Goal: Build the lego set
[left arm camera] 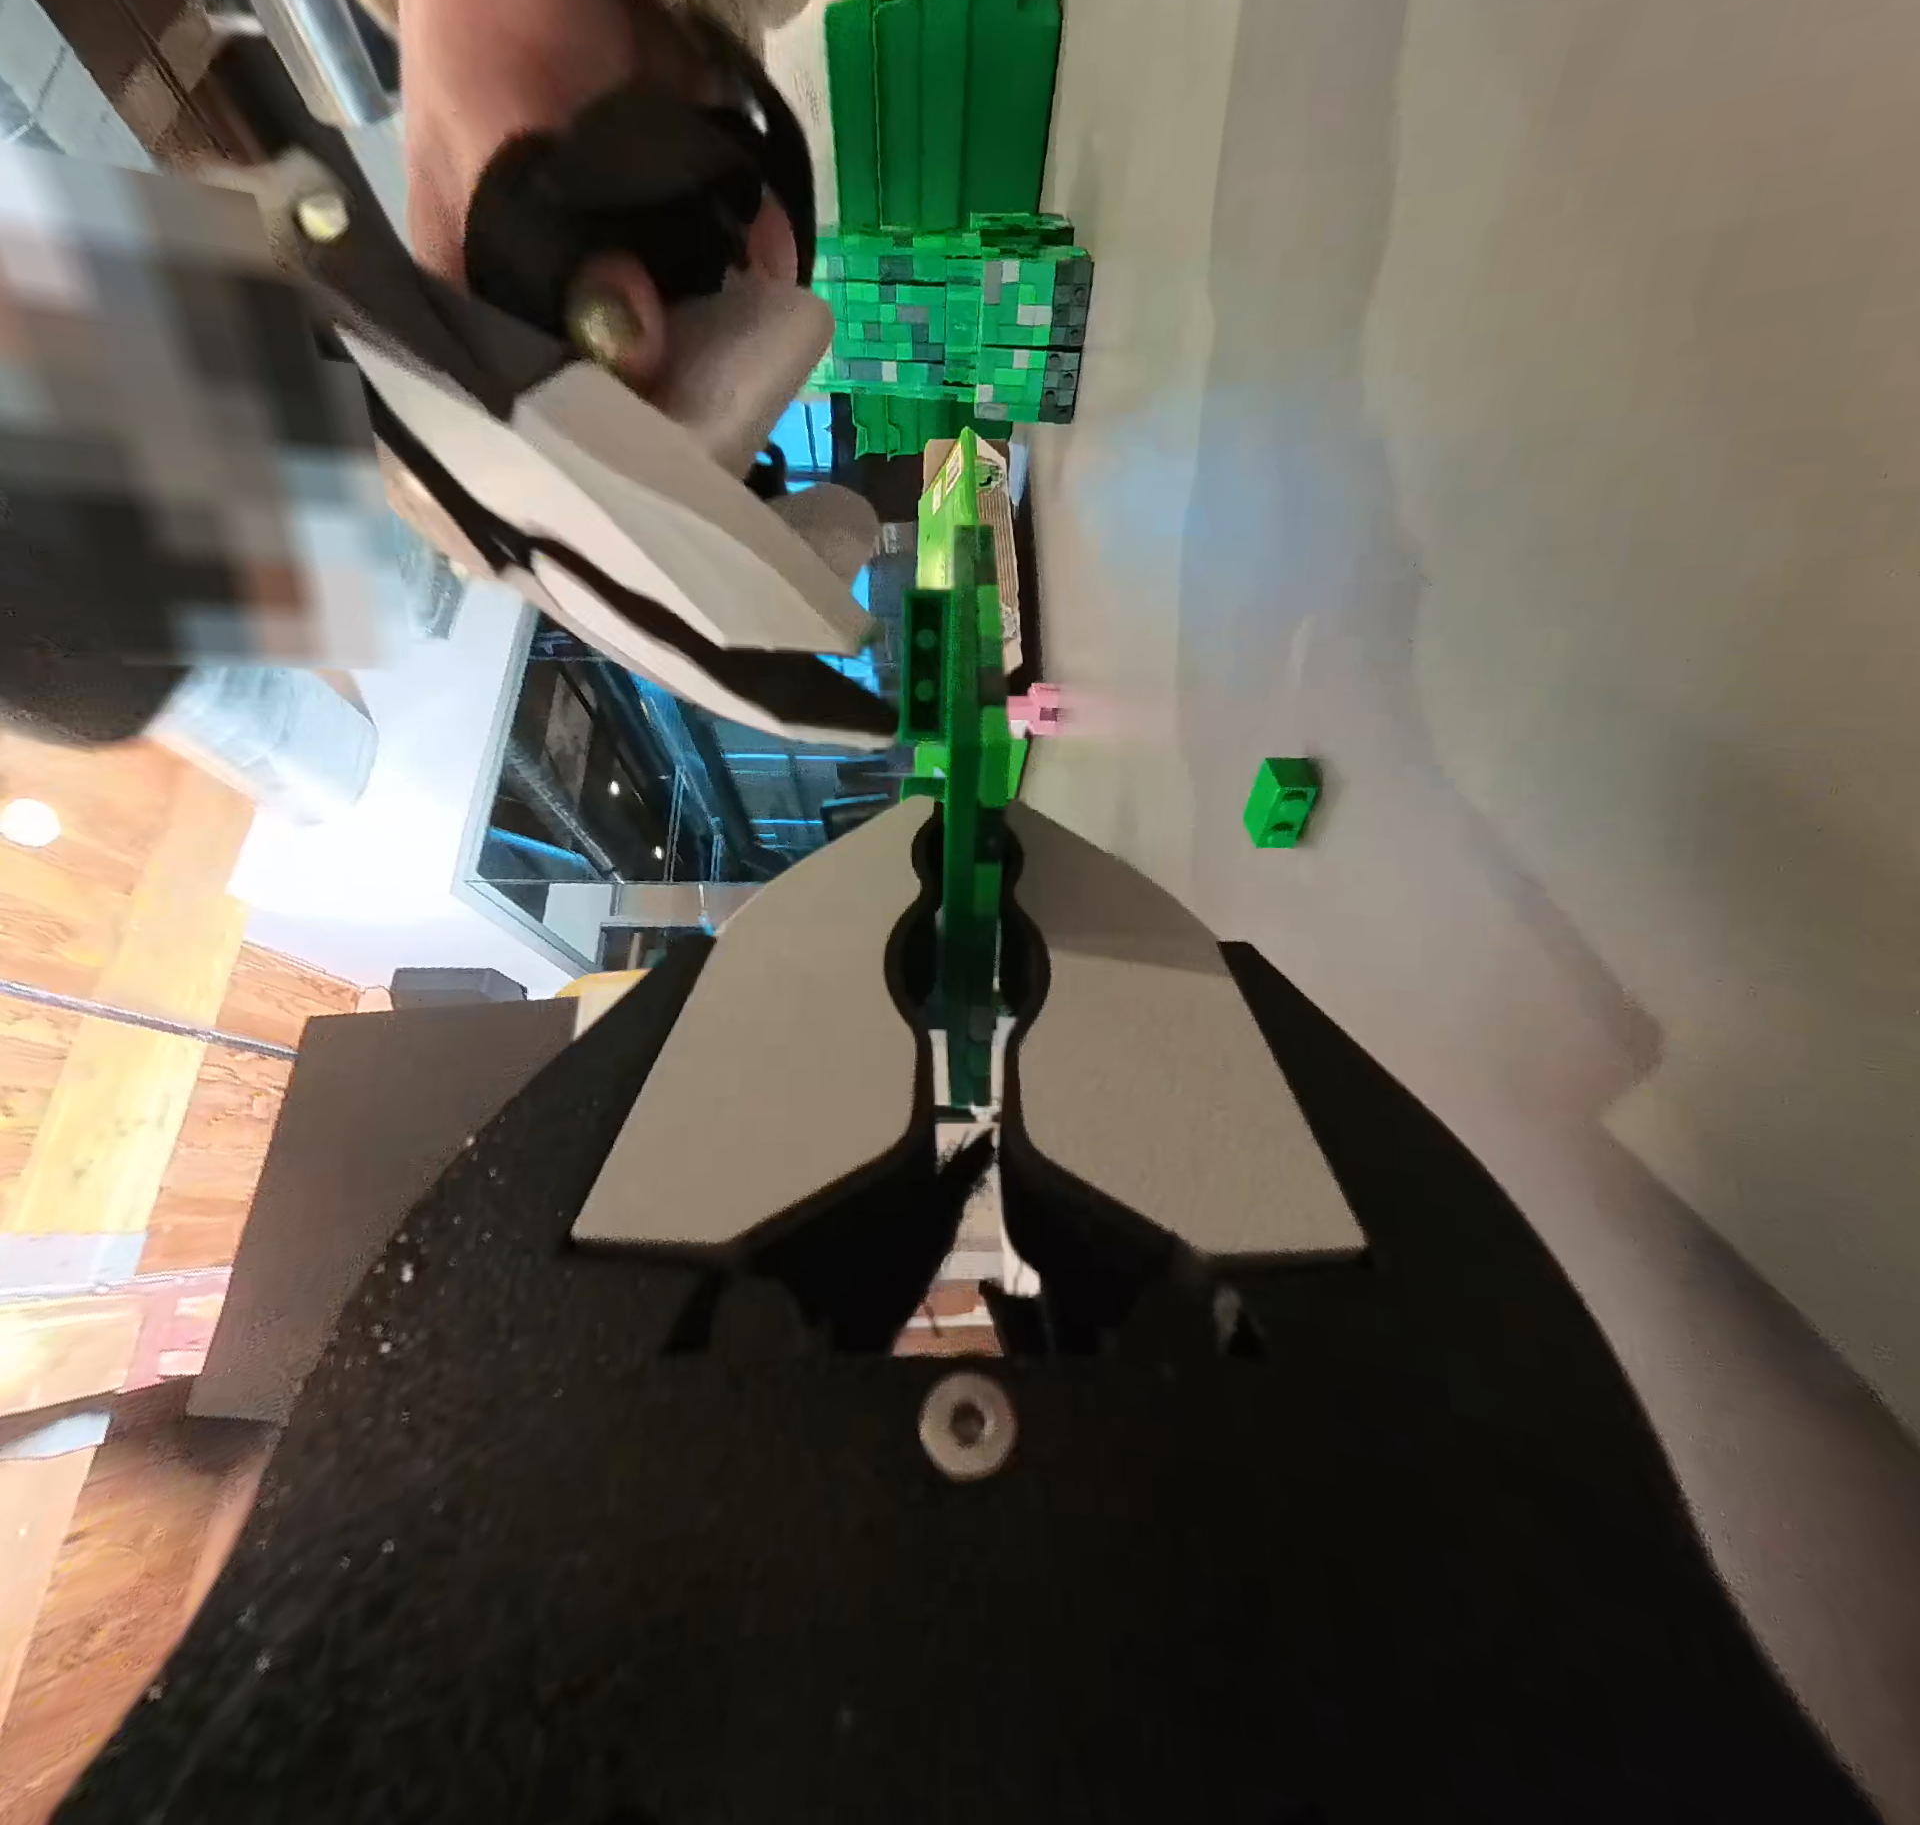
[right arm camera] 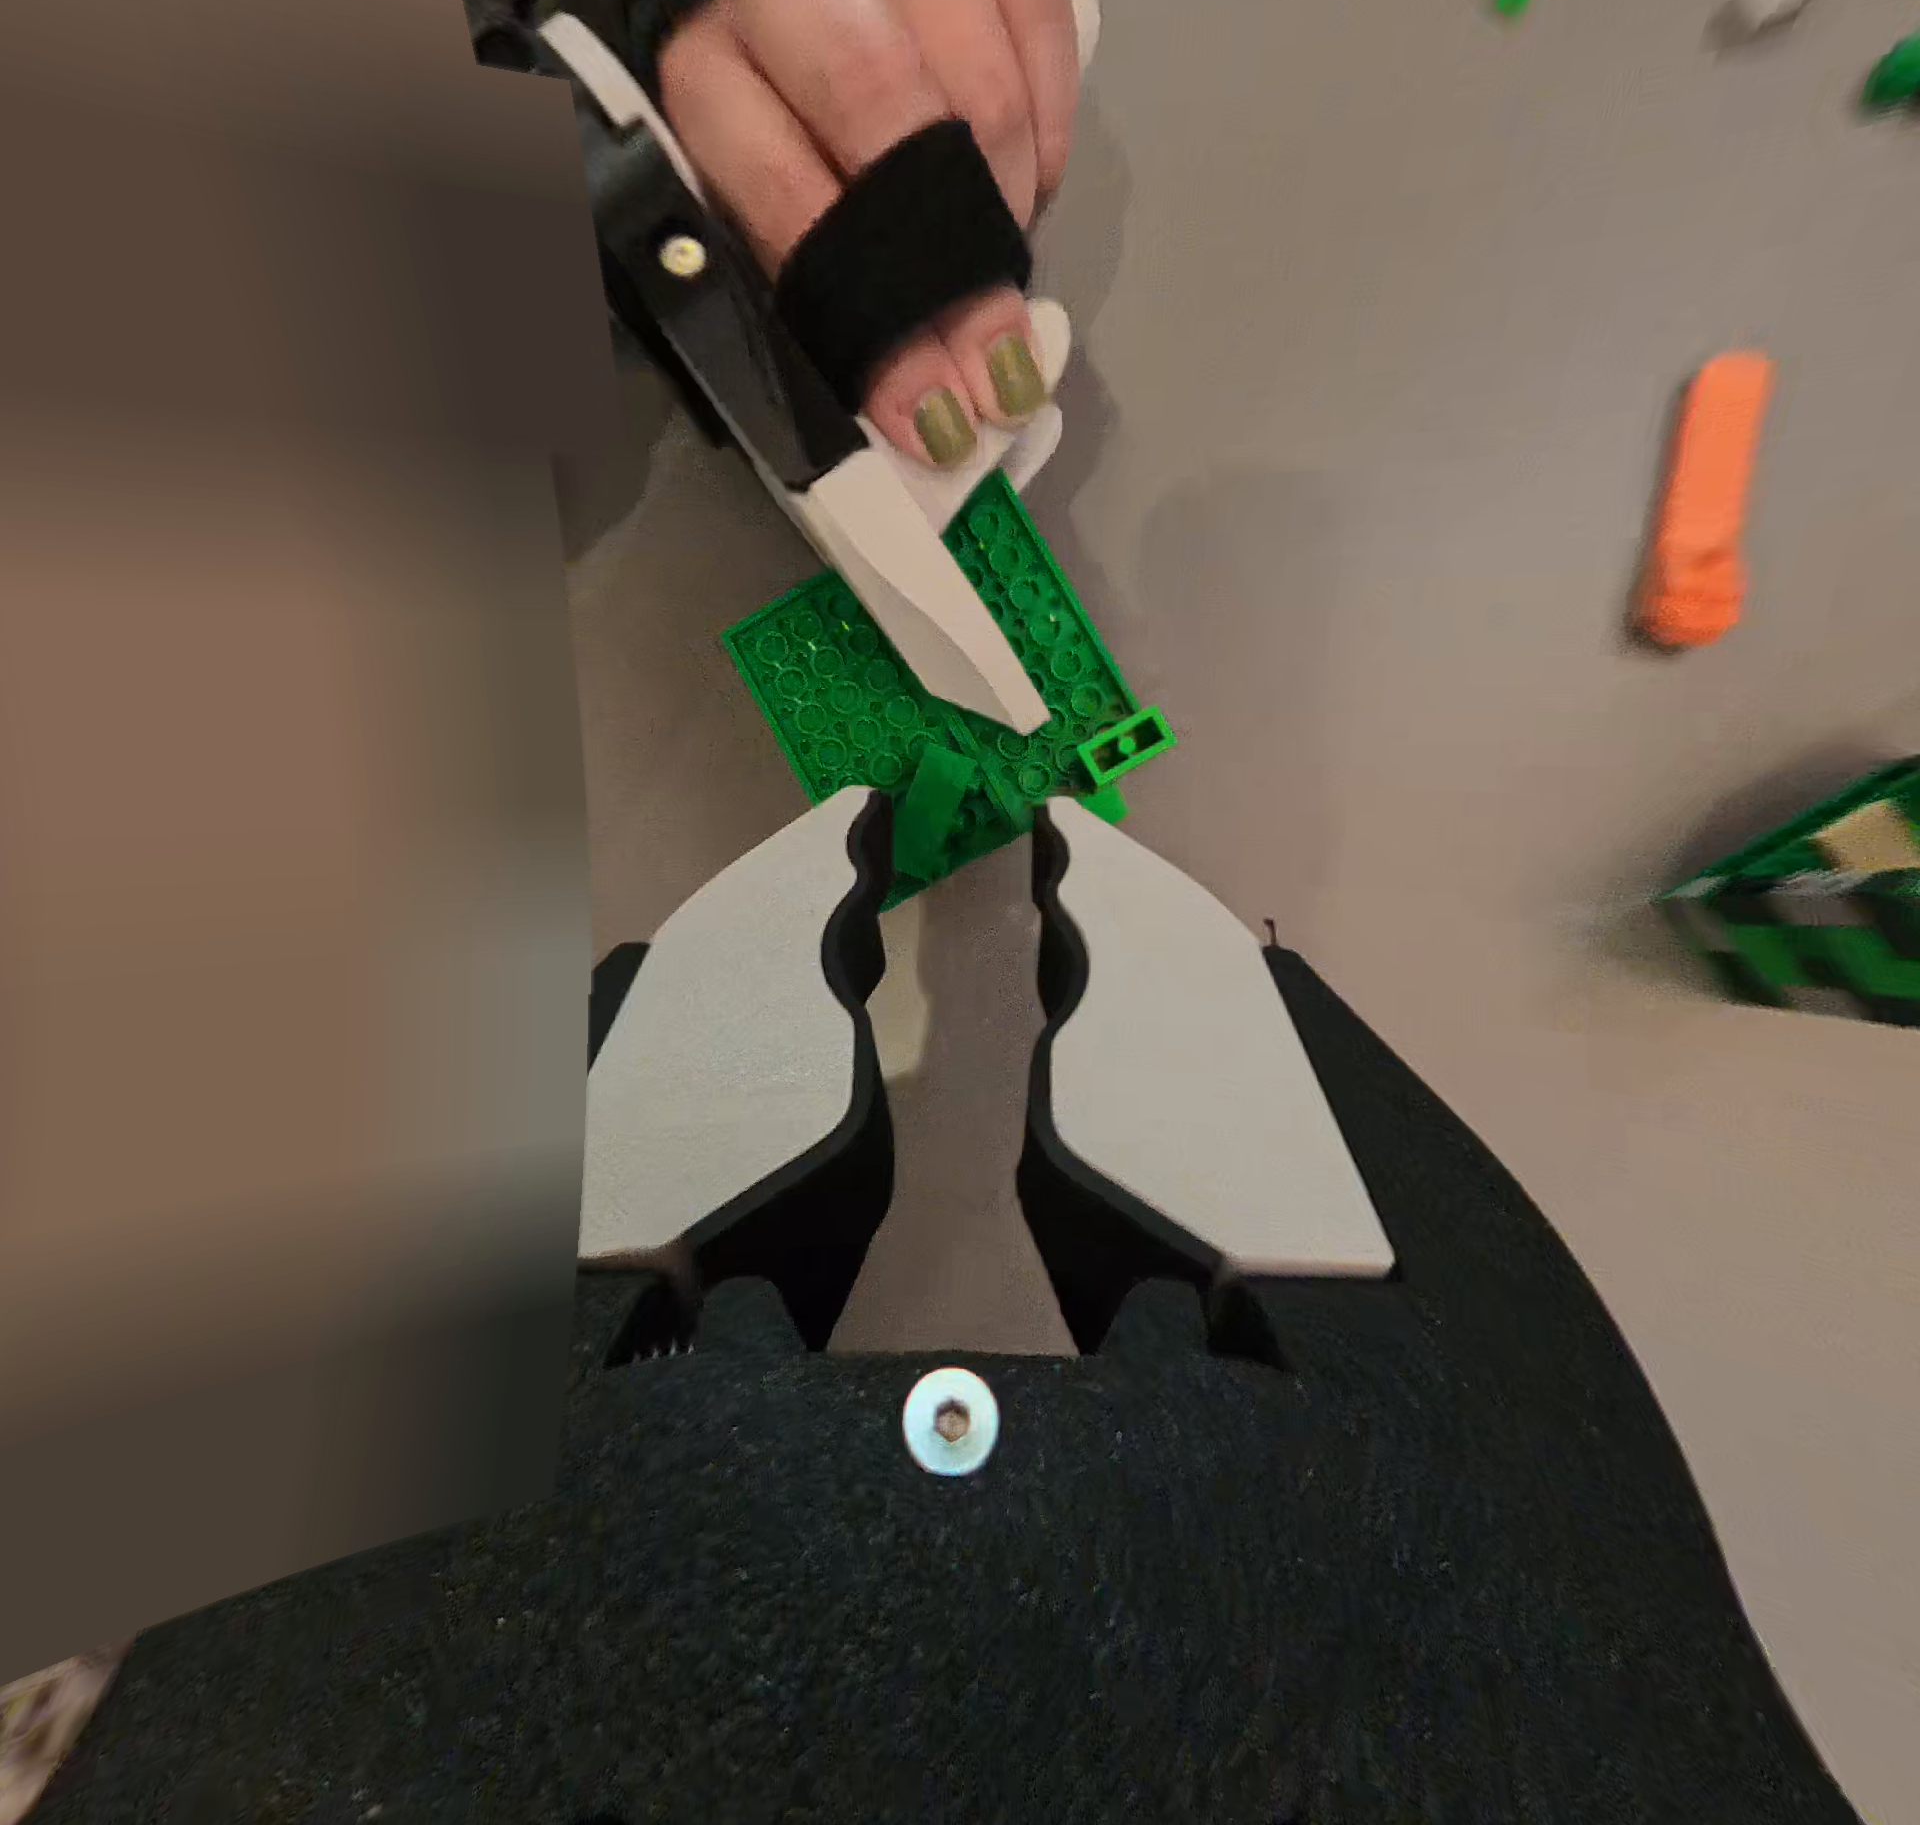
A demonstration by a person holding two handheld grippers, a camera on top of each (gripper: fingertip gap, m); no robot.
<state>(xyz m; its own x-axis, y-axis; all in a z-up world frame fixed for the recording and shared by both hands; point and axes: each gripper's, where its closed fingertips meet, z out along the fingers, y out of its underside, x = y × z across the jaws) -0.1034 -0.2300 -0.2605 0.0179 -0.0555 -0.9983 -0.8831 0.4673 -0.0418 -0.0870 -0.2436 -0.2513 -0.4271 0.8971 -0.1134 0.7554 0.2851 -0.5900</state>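
Observation:
My left gripper [left arm camera: 977, 840] is shut on a green Lego plate assembly [left arm camera: 977, 736], seen edge-on in the left wrist view and held upright above the grey table [left arm camera: 1455, 528]. In the right wrist view the plate's underside [right arm camera: 842, 695] faces me, with the left gripper's finger [right arm camera: 935, 612] across it. My right gripper [right arm camera: 956, 809] has its jaws apart, with its tips at the plate's near edge on either side of a small green piece [right arm camera: 935, 788]. In the left wrist view its fingertips [left arm camera: 862, 653] touch a dark green brick [left arm camera: 925, 669] on the plate's side.
A loose green brick [left arm camera: 1283, 804] and a pink piece [left arm camera: 1039, 710] lie on the table. A built green block model [left arm camera: 966, 321] and green panels [left arm camera: 935, 61] stand farther off. An orange tool [right arm camera: 1704, 518] and a green box [right arm camera: 1808, 902] lie to my right.

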